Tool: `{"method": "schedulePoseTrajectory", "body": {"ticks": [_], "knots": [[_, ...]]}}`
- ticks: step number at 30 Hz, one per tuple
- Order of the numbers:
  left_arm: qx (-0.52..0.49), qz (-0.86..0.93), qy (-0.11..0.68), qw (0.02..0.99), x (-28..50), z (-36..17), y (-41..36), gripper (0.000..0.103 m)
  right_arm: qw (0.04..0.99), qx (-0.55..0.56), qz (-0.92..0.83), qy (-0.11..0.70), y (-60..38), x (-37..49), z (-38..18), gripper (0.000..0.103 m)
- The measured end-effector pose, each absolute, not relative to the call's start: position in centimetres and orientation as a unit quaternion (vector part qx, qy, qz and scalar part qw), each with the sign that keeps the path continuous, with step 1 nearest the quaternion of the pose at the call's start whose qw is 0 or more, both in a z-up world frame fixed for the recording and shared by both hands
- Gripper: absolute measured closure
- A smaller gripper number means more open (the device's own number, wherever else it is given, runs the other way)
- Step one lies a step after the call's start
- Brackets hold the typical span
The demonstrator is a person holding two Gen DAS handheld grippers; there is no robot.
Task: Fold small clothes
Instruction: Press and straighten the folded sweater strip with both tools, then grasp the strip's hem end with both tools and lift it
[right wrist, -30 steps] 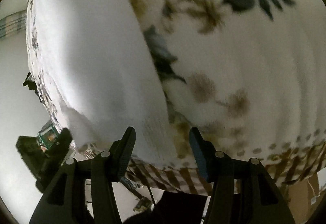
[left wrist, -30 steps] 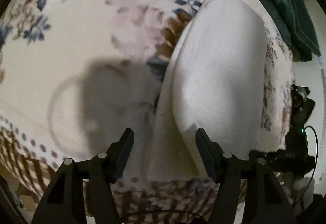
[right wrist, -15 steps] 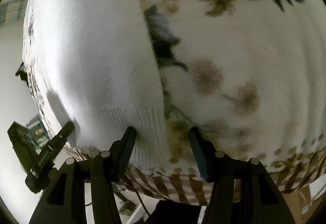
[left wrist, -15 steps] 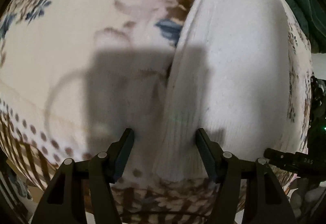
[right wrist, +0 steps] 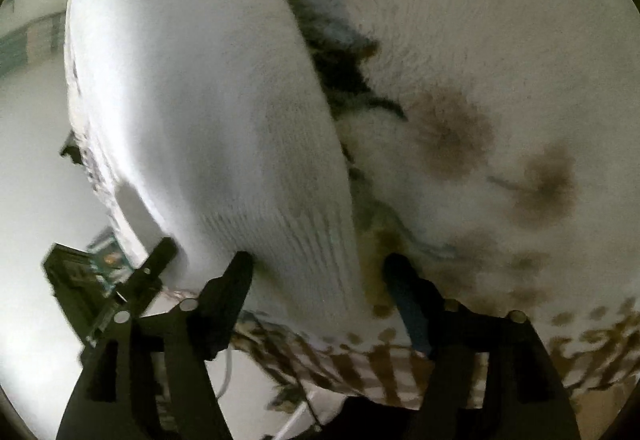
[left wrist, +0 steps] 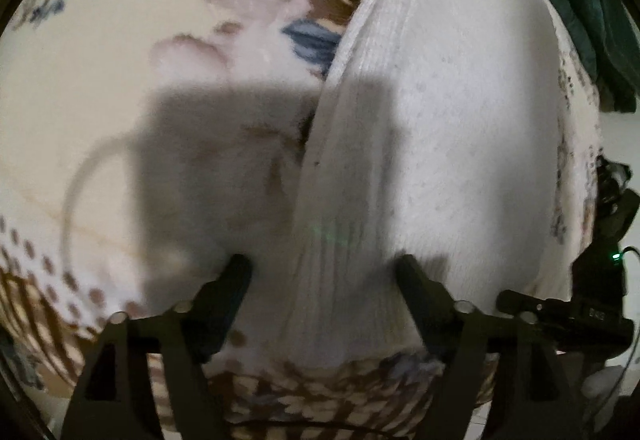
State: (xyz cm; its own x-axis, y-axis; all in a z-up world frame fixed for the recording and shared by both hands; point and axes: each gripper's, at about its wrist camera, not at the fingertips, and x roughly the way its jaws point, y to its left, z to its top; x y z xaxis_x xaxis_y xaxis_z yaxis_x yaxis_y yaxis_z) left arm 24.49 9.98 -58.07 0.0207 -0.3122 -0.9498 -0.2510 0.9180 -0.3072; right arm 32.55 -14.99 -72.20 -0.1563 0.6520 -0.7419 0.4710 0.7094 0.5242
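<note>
**Both grippers poised at the ribbed hem of a white knit**

A white knitted garment (left wrist: 432, 144) lies flat on a floral fleece blanket (left wrist: 160, 40), its ribbed hem nearest the cameras. It looks narrow, perhaps already folded lengthwise, though that is a judgement; the crosswise fold seems yet to be made.

The left gripper (left wrist: 322, 272) has just been widening its jaws; they straddle one hem corner, pads apart from the cloth, nothing pinched. The right gripper (right wrist: 318, 268) has likewise just been opening, and stands over the other hem corner, gripping nothing.

The left view alone shows the garment's whole length, a dark green cloth (left wrist: 580, 0) beyond the blanket's far edge and the gripper's shadow on the fleece. The right view alone shows the hem's ribbing closely, the blanket's checked border (right wrist: 360, 364) and pale floor.
</note>
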Motion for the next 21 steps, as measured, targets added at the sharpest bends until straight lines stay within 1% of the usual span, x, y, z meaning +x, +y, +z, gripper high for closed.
{"method": "schedulePoseTrajectory", "body": {"ticks": [4,7,8,9,10,11,12,13,14,16,17,21], "knots": [[-0.254,-0.039,0.697,0.67,25.4,-59.9,11.1,0.008,0.511,0.42,0.095,0.744,-14.9,32.5,-73.2,0.027],[-0.279,-0.04,0.69,0.667,25.4,-60.4,11.3,0.008,0.499,0.452,0.114,0.731,-14.9,32.4,-73.7,0.027],[-0.281,-0.044,0.688,0.668,25.4,-60.3,11.5,0.008,0.497,0.46,0.12,0.726,-14.6,32.3,-73.8,0.032],[-0.283,-0.047,0.684,0.671,25.2,-60.2,11.6,0.008,0.498,0.461,0.12,0.724,-13.9,32.4,-73.7,0.046],[-0.286,-0.054,0.678,0.675,24.9,-60.0,11.7,0.008,0.501,0.46,0.118,0.724,-13.8,32.2,-73.7,0.055],[-0.285,-0.059,0.675,0.678,24.6,-59.6,11.9,0.009,0.5,0.466,0.122,0.719,-13.7,32.0,-73.7,0.079],[-0.281,-0.065,0.672,0.682,24.4,-59.4,11.8,0.011,0.498,0.474,0.127,0.715,-14.0,31.8,-73.7,0.082],[-0.276,-0.071,0.669,0.686,24.1,-58.7,11.9,0.024,0.498,0.483,0.13,0.709,-15.4,31.8,-73.4,0.083],[-0.267,-0.073,0.67,0.688,24.2,-58.5,11.8,0.057,0.502,0.487,0.131,0.702,-15.4,31.7,-73.0,0.085],[-0.255,-0.088,0.675,0.687,24.4,-57.8,11.8,0.089,0.512,0.487,0.134,0.695,-15.4,31.6,-72.3,0.086],[-0.26,-0.095,0.674,0.686,24.5,-57.4,12.0,0.091,0.517,0.486,0.136,0.692,-15.4,31.5,-71.7,0.086],[-0.272,-0.118,0.661,0.689,24.7,-54.8,11.8,0.093,0.521,0.494,0.144,0.681,-16.2,31.7,-69.8,0.087]]}}
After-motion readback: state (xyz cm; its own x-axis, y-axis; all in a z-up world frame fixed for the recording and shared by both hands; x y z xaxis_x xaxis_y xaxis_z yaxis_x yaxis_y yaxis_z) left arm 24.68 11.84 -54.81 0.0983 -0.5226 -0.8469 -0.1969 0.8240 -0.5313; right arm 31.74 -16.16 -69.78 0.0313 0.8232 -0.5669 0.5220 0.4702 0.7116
